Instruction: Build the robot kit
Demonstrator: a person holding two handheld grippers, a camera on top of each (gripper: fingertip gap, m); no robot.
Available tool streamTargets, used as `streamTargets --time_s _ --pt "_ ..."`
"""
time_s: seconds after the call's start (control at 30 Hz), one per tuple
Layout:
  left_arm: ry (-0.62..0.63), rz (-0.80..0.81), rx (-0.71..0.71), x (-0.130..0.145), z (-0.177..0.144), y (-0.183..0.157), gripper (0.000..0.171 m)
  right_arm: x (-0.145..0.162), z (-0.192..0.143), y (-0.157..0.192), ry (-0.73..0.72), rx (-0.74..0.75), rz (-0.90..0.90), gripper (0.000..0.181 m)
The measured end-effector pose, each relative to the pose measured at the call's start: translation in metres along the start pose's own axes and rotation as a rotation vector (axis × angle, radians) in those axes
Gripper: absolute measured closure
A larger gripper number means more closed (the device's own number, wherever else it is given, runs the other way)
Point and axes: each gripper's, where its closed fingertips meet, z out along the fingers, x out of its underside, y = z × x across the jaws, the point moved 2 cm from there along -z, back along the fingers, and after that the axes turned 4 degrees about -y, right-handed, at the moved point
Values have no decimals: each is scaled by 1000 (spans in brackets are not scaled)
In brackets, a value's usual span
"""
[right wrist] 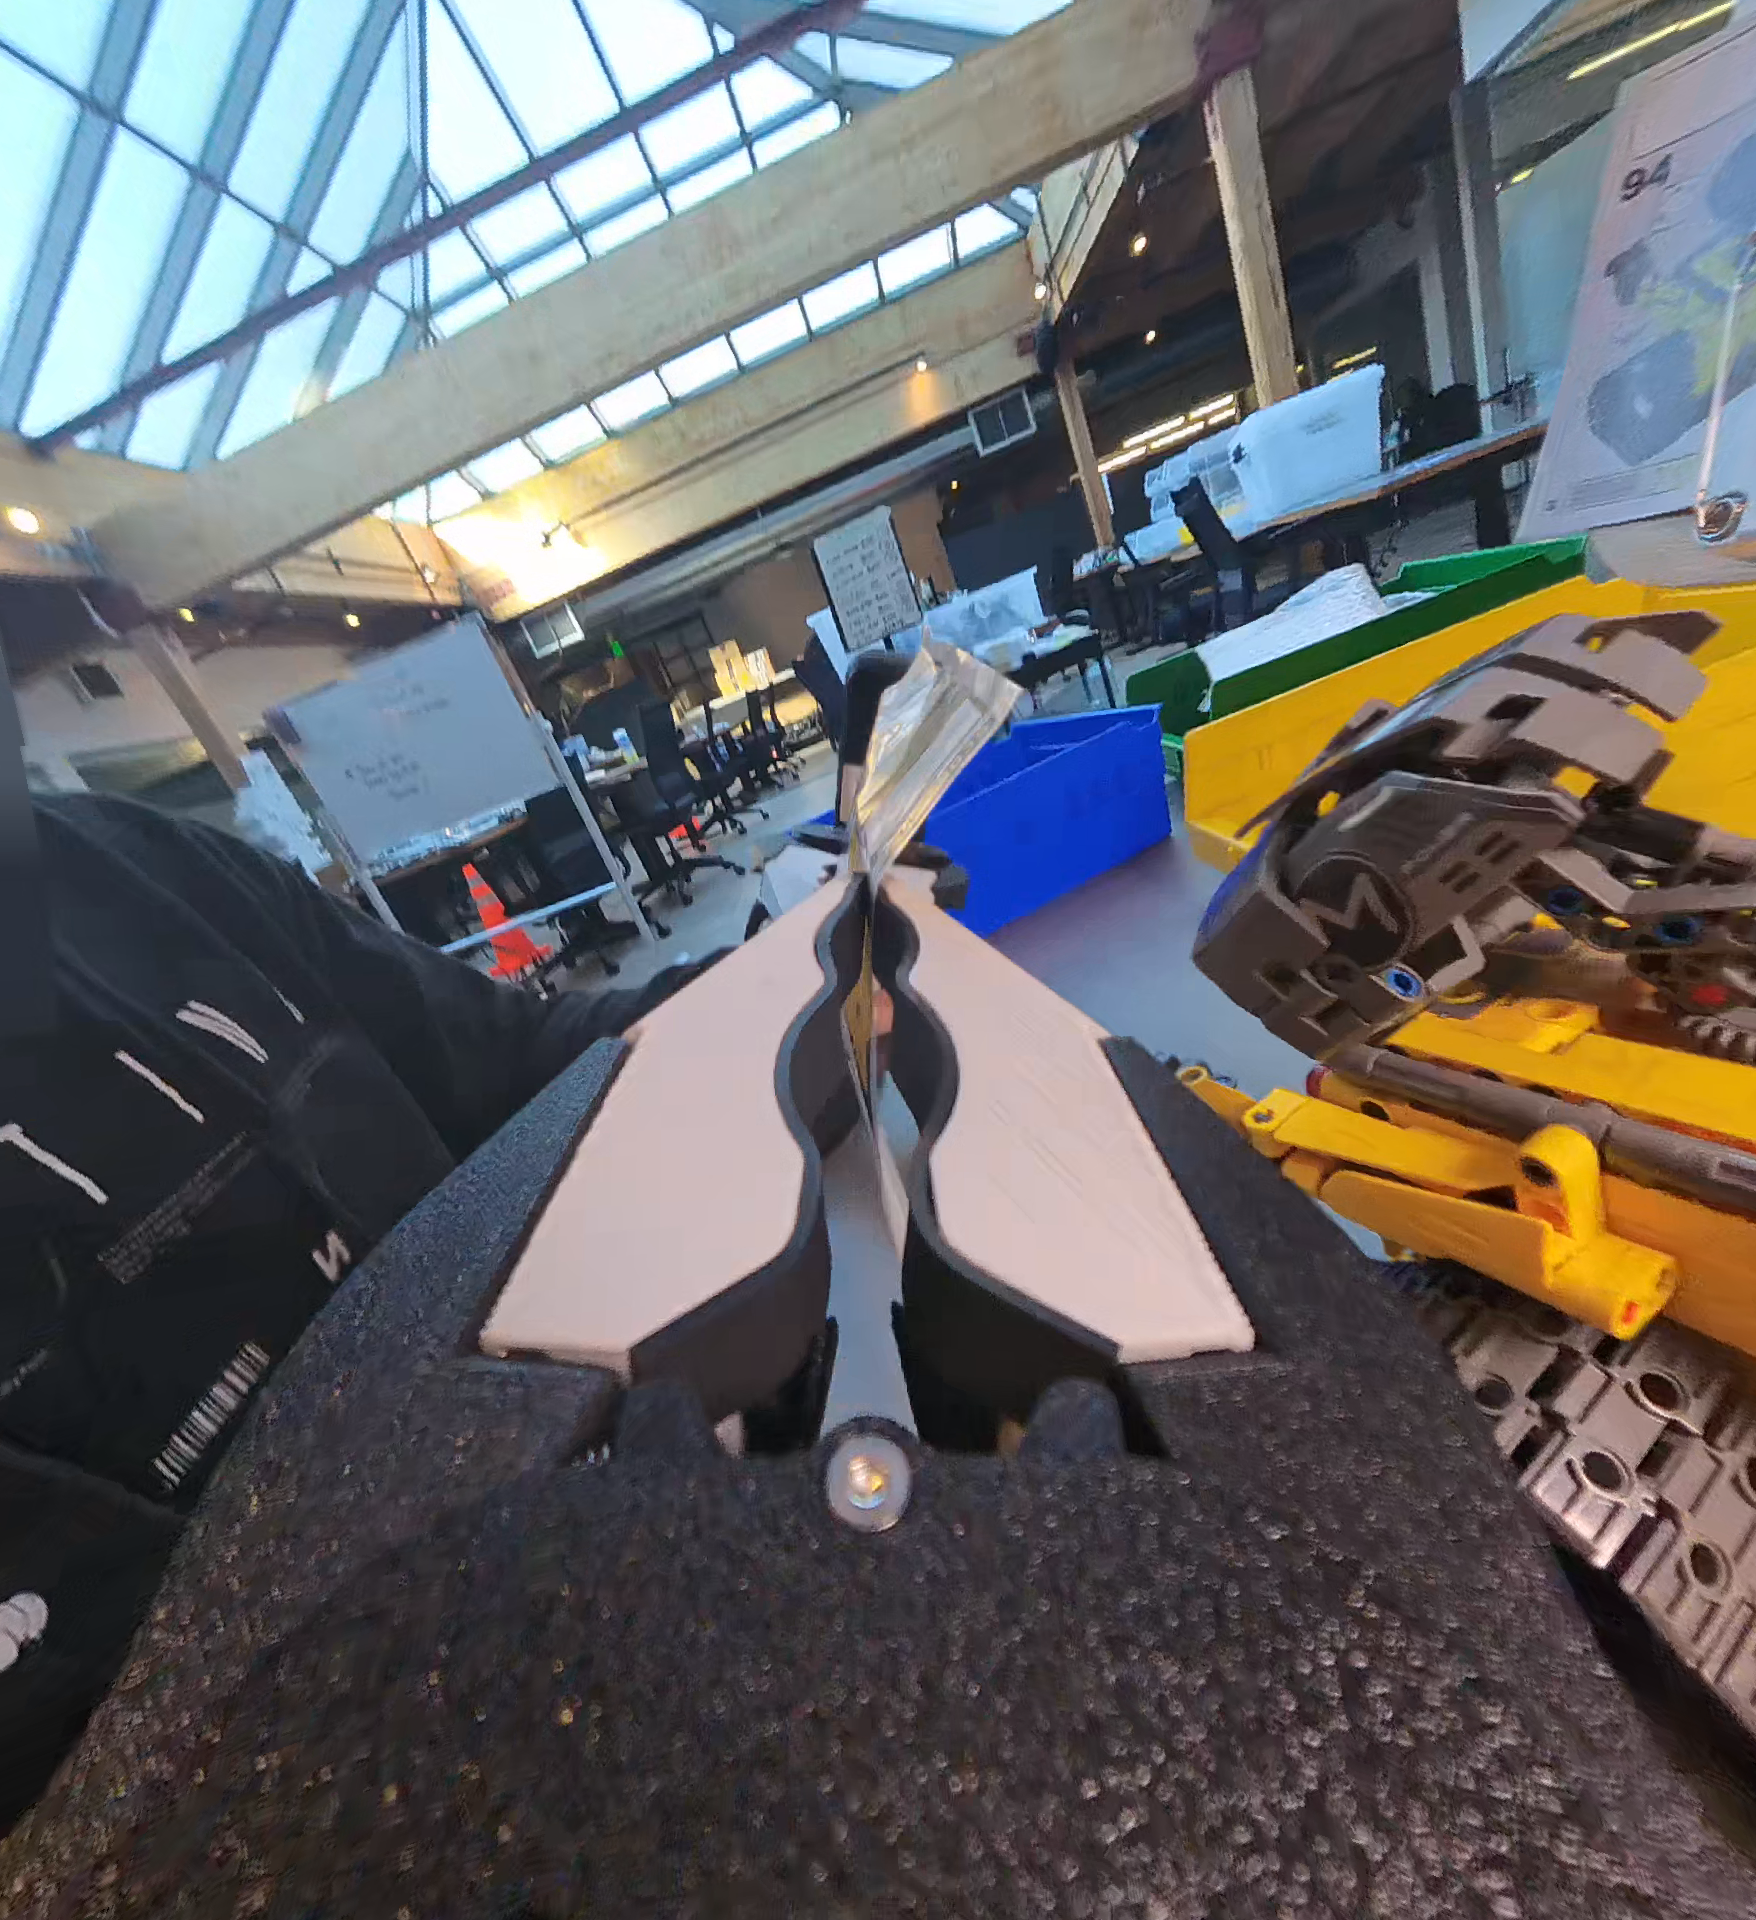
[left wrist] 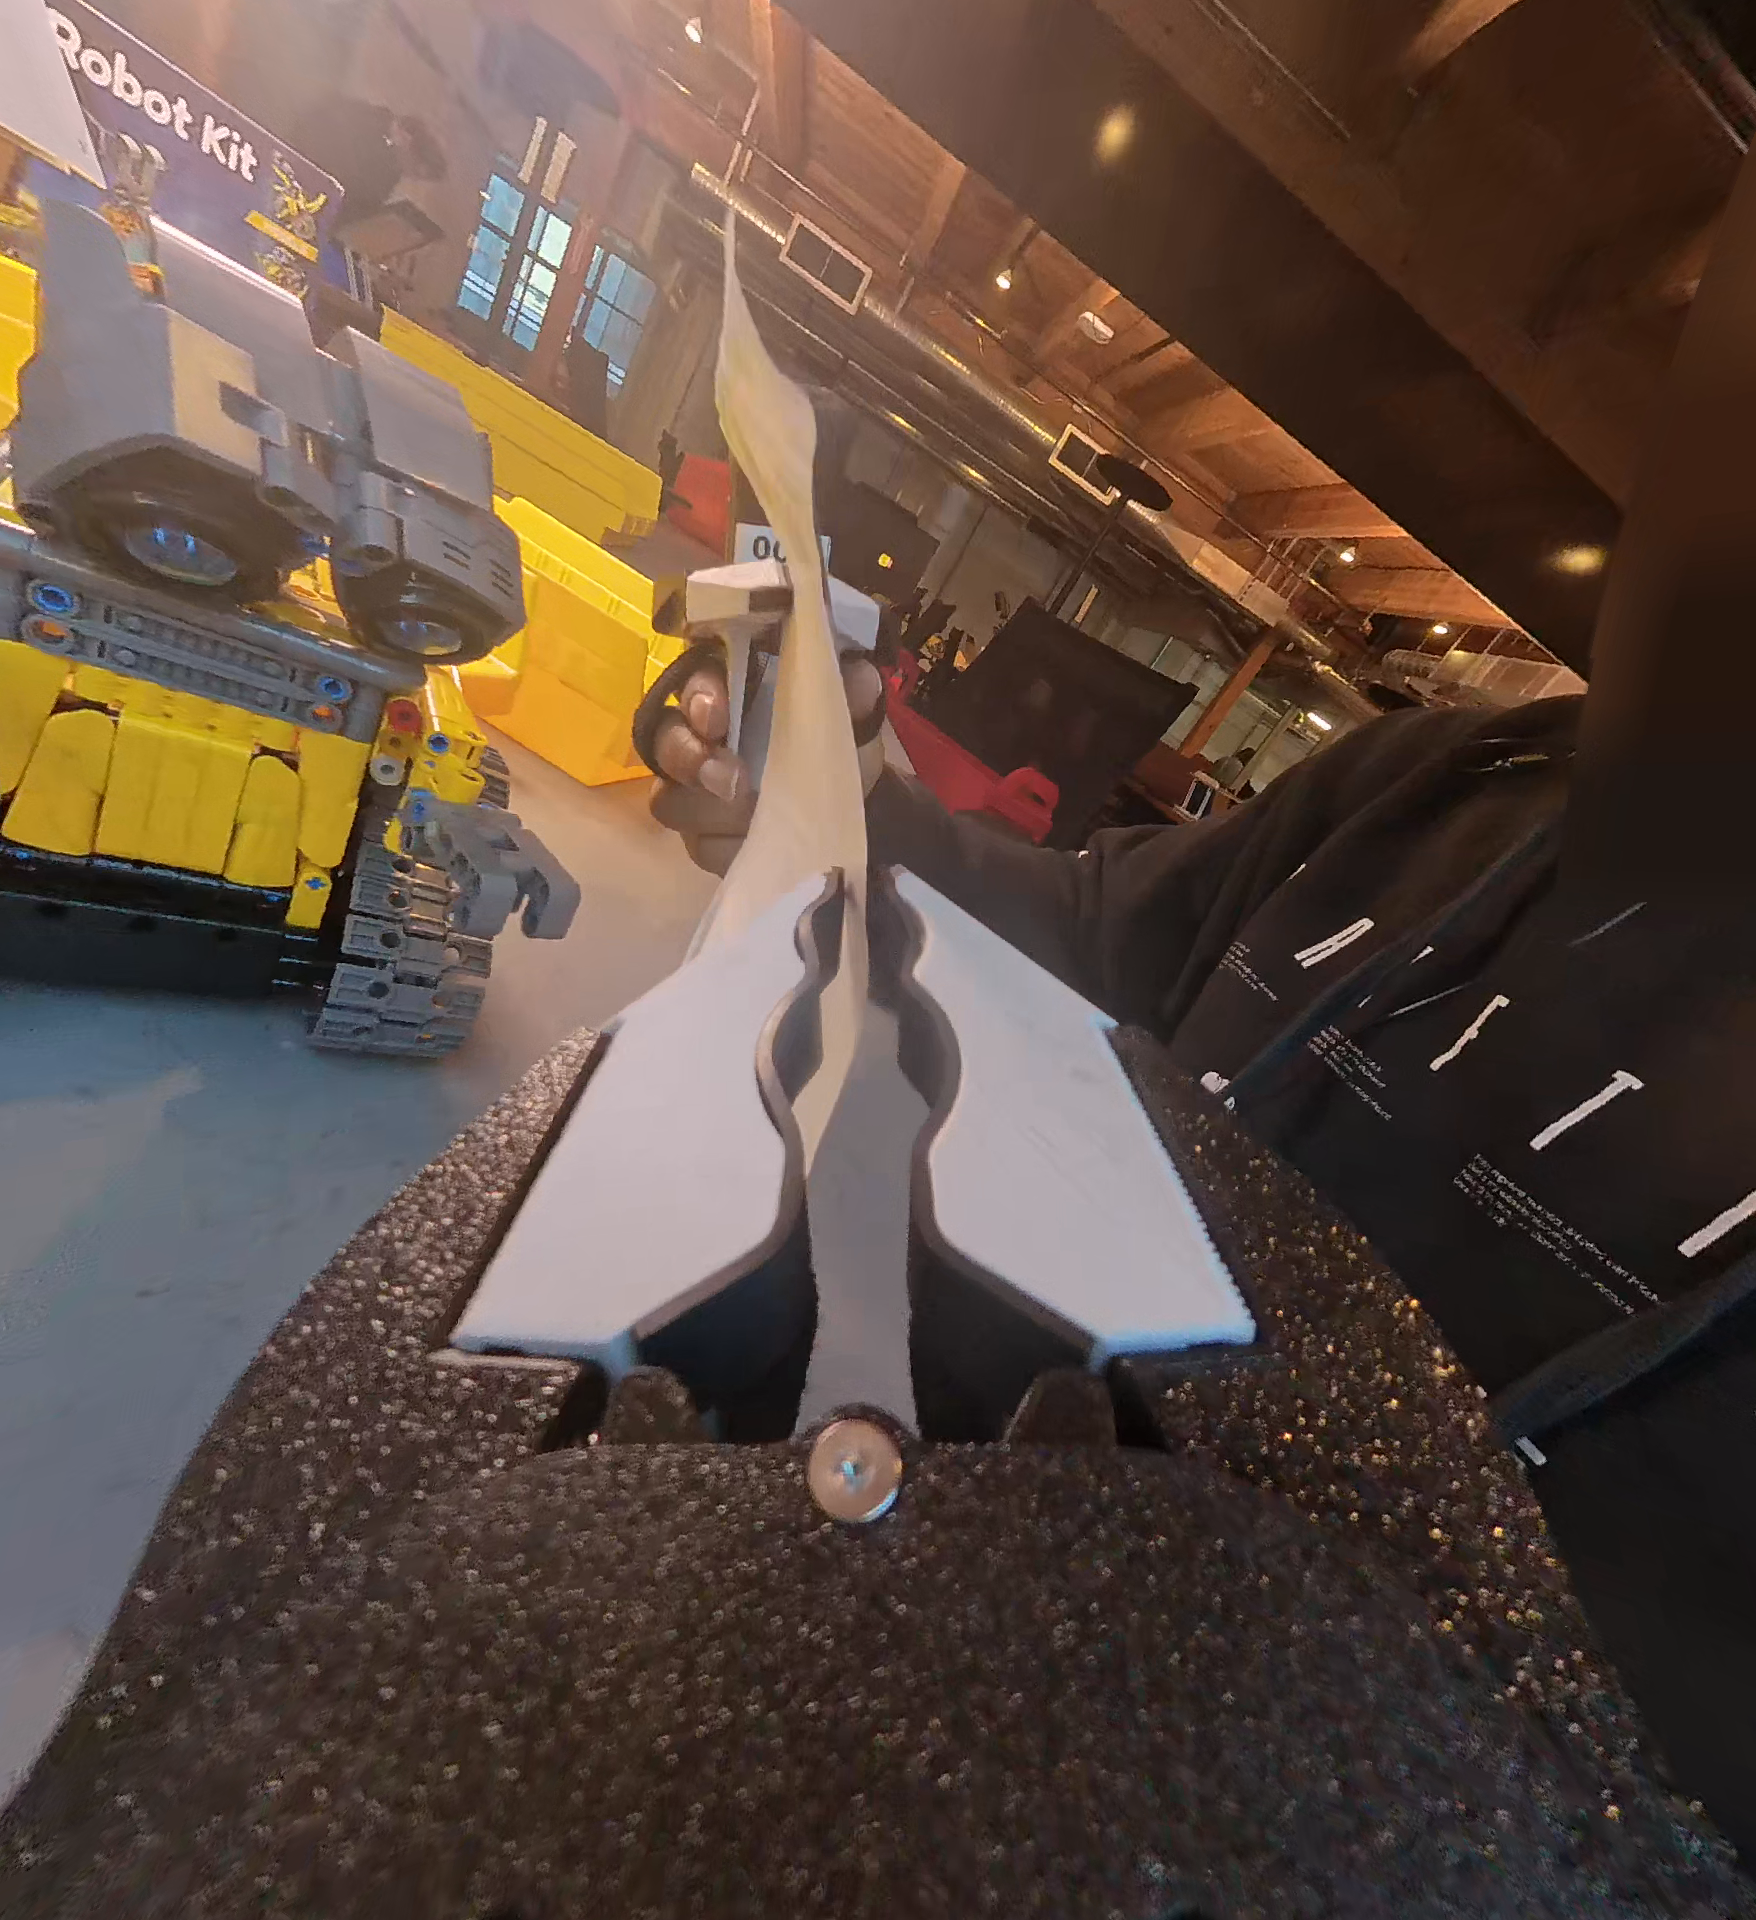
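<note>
My left gripper [left wrist: 861, 888] is shut on the lower end of a thin, pale, see-through plastic bag [left wrist: 801, 644] that rises upright from its tips. Farther up the bag, my right gripper [left wrist: 749, 608] clamps it, held by a person's hand [left wrist: 692, 748]. In the right wrist view my right gripper [right wrist: 869, 888] is shut on the same crinkled clear bag [right wrist: 931, 727], and a yellow bit shows between its pads. Part of the left gripper [right wrist: 786, 878] shows just behind its tips. Both grippers are raised above the grey table [left wrist: 126, 1195].
A yellow and grey brick-built tracked robot model [left wrist: 199, 644] stands at the left and also shows in the right wrist view [right wrist: 1476, 852]. Yellow bins [left wrist: 583, 665], a blue bin [right wrist: 1061, 810], a green bin [right wrist: 1373, 623] and an instruction booklet [right wrist: 1705, 312] stand around. A person's dark sleeve [left wrist: 1373, 935] is close. The left gripper's tips are roughly 9 cm from the right gripper's.
</note>
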Motion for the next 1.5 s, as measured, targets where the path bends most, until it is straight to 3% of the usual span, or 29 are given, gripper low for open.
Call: streamTargets --time_s 0.13,0.27,0.47,0.73,0.9,1.1,1.23,1.37,1.5 --pt "8 -7 -1 2 0 1 160 -22 -9 -11 -167 29 148 181" --pt "21 14 -16 4 2 2 160 -24 -15 -25 -236 74 261 181" --pt "-15 20 -40 -2 -1 5 171 -11 -12 -38 -202 146 291 181" --pt "-70 24 -84 -13 -10 10 171 -7 -12 -41 -133 206 176 181" --pt "-103 23 -87 -19 -13 10 171 -5 -14 -45 -63 261 77 163" --pt "-169 30 -76 -31 -22 7 171 -24 -24 -37 -40 304 -169 156" --pt "-209 29 -80 -39 -28 7 171 -38 -26 -20 -7 345 -556 137" --pt "-250 17 -83 -45 -32 8 171 -10 -4 9 173 264 -932 122" --pt "-272 -6 -75 -47 -32 8 171 32 21 16 348 232 -1232 100"
